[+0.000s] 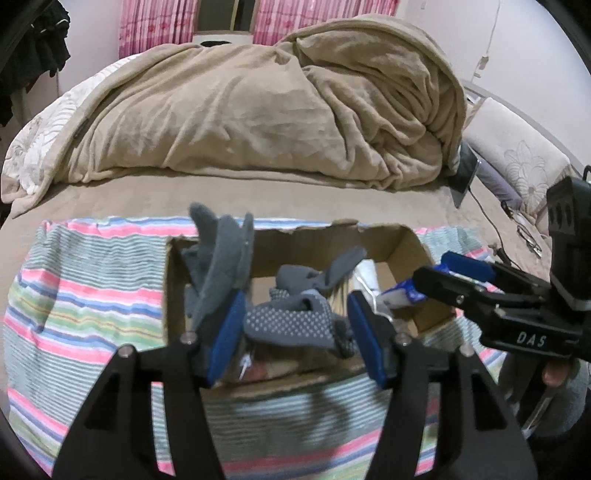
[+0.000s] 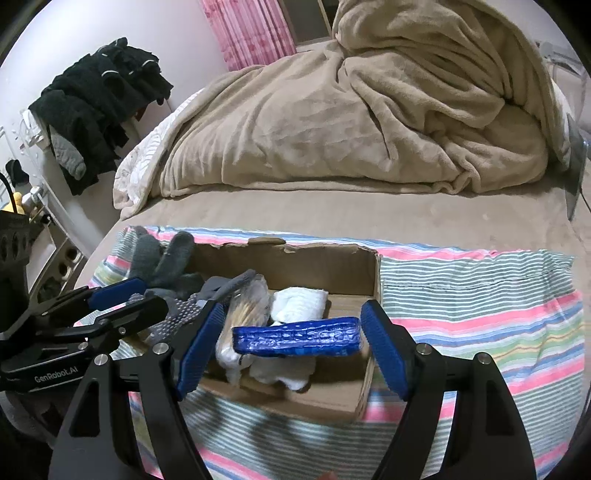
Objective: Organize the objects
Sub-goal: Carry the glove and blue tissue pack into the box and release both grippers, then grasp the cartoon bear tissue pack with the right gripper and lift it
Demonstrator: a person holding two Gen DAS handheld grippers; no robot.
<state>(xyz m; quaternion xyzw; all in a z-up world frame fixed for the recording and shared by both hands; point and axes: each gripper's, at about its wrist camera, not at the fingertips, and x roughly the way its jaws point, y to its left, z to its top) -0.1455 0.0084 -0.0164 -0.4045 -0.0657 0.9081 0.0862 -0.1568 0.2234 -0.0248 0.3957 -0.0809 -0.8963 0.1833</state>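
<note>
Cardboard box [image 1: 402, 243] sits open on a striped cloth [image 1: 92, 302] spread over the bed [image 1: 258, 192], and it holds the loose things being sorted. Inside lie a grey dotted glove [image 1: 291, 321], a second grey glove [image 1: 221, 258] draped over the box's left wall, a white rolled cloth [image 2: 299, 302], and a clear packet of pale sticks [image 2: 249, 306].

Left tool [image 1: 295, 334] hangs over the near left part of the box with its blue pads spread wide; the dotted glove lies between them, and whether either pad touches it I cannot tell.

Right tool [image 2: 291, 338] hangs over the near right part of the box, also spread wide. A blue embossed packet [image 2: 297, 338] sits crosswise between its pads, its right end close to the right pad and its left end clear of the left one, so it is not clamped.

Behind the box a beige blanket [image 1: 295, 110] is heaped on the bed, with pink curtains [image 1: 147, 26] beyond.
</note>
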